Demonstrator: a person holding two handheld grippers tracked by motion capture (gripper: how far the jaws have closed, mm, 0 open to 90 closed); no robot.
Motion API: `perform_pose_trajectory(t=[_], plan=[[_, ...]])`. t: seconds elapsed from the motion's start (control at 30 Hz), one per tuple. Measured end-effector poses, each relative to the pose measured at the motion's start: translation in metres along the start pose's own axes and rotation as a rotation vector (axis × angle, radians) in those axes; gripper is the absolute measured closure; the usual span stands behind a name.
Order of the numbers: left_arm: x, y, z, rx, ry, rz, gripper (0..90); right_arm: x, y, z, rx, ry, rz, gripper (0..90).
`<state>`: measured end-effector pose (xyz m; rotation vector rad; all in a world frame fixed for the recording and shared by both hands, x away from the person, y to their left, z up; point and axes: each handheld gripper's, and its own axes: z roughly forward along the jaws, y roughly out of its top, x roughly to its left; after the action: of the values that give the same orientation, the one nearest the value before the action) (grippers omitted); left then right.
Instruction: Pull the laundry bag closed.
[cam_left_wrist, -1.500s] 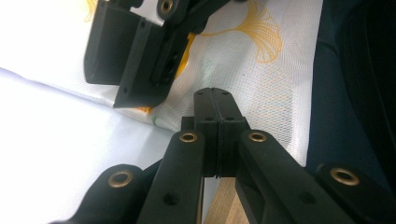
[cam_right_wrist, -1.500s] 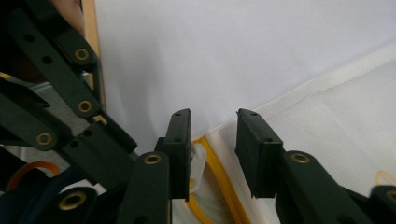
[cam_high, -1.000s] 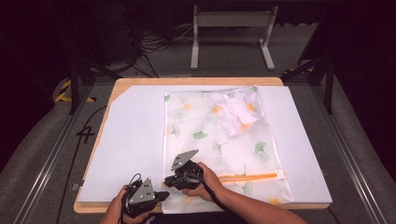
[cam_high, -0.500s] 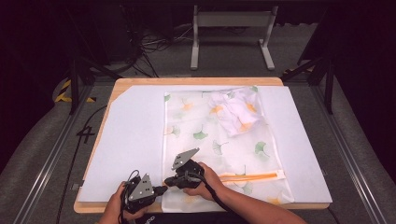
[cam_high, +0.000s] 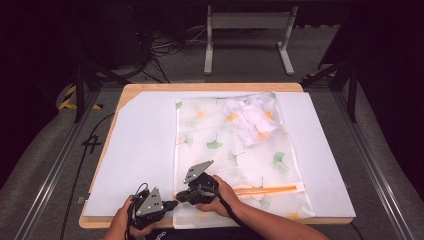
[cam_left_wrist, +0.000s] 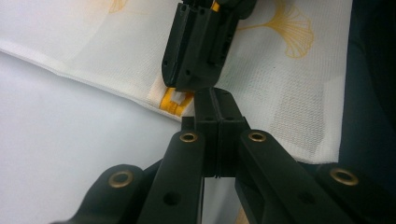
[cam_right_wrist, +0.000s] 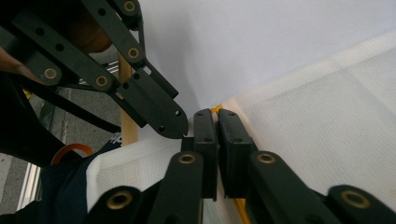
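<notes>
Zipper work goes best with the mesh laundry bag (cam_high: 235, 160), lying along the surface's near edge, braced: left gripper (cam_high: 170, 204) fingers pressed together beside the orange zipper (cam_left_wrist: 175, 100); right gripper (cam_right_wrist: 217, 122) fingers pinching its end.

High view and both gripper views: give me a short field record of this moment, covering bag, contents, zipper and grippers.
bag: white mesh laundry bag with ginkgo-leaf print, flat on white sheet
contents: crumpled white garment at the far end
zipper: orange zipper across the near end
left gripper: jaws shut, at the bag's near left edge
right gripper: jaws closed at the zipper's end; grip unclear
</notes>
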<state>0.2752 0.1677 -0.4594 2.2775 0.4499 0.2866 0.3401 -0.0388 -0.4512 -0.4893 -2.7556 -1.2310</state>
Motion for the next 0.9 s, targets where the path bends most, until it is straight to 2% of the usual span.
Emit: perform_pose_trajectory(t=[0.3, 0.53, 0.67, 0.9], plan=[[0.0019, -0.001, -0.0002, -0.004, -0.013, -0.012, 90.0, 0.0106, -0.0018, 0.0021, -0.011, -0.082, -0.051, 89.8], [0.0012, -0.0009, -0.0003, -0.002, -0.009, -0.005, 90.0, 0.0055, -0.002, 0.0005, -0.021, -0.057, -0.028, 90.0], [0.0009, -0.0003, -0.0002, 0.002, -0.008, -0.004, 90.0, 0.0056, -0.001, -0.0012, -0.01, -0.059, -0.058, 90.0], [0.0016, -0.0011, -0.0001, -0.004, -0.012, -0.025, 90.0, 0.005, -0.0029, -0.0035, -0.003, -0.054, -0.054, 90.0]])
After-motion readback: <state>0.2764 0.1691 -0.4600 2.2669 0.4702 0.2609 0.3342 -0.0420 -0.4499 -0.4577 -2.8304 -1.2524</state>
